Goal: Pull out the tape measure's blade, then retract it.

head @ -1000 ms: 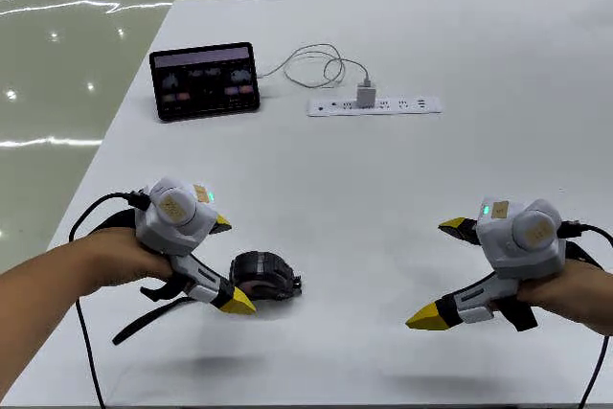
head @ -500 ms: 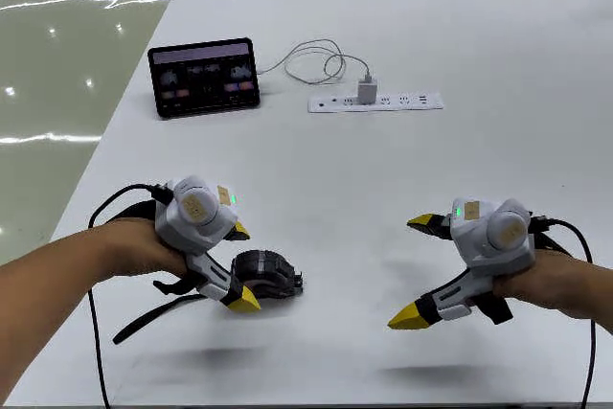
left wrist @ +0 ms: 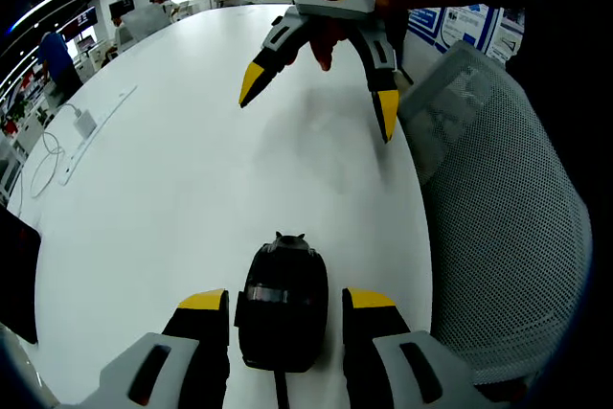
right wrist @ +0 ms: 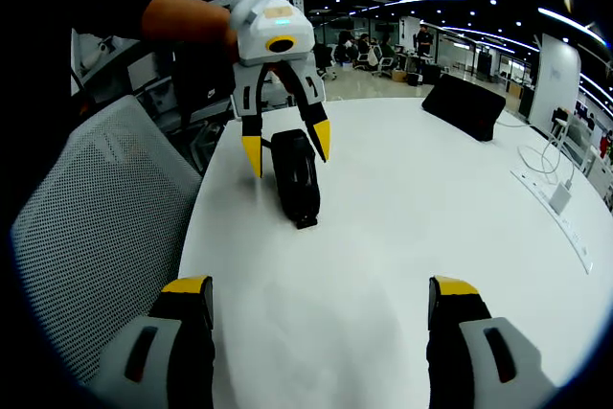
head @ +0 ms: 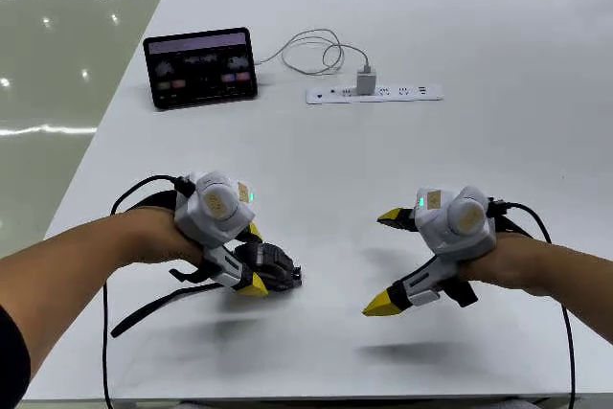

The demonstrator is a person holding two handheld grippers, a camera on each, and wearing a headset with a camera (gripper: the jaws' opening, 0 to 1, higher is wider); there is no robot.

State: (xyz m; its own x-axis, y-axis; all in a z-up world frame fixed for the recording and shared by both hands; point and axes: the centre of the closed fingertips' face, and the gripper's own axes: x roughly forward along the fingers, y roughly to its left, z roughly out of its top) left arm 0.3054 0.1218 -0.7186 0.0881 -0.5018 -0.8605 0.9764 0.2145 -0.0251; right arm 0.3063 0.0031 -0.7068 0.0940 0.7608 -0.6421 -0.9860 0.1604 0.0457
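A grey mesh chair back (left wrist: pixel 498 217) is standing just off the near edge of the smooth white counter (head: pixel 460 45). A black cord (head: pixel 144 308) is trailing from the left gripper (head: pixel 253 259) across that edge.

The left gripper is reaching down over the tape measure (left wrist: pixel 283 313) near the counter's front left. Its yellow-tipped jaws are standing partly open, one on each side of the case. In the left gripper view they are sitting just beside it, with a thin gap showing on both sides. The tape measure is lying flat on the counter. It is a rounded black case, longer than wide from above, and a small tab is poking out at the end that is facing the right gripper (head: pixel 383 261).

The right gripper is hovering above the counter well apart to the right. Its jaws are spread wide, holding nothing and pointing toward the tape measure, and it is casting a soft shadow below.

Farther back, a flat white power strip (head: pixel 374 94) is lying with a white charger (head: pixel 366 79) plugged into it. A looped white cable (head: pixel 311 53) is running from the charger toward a dark tablet (head: pixel 199 67), which is propped up with its screen glowing. Beyond the counter a glossy floor (head: pixel 57 64) is reflecting ceiling lights.
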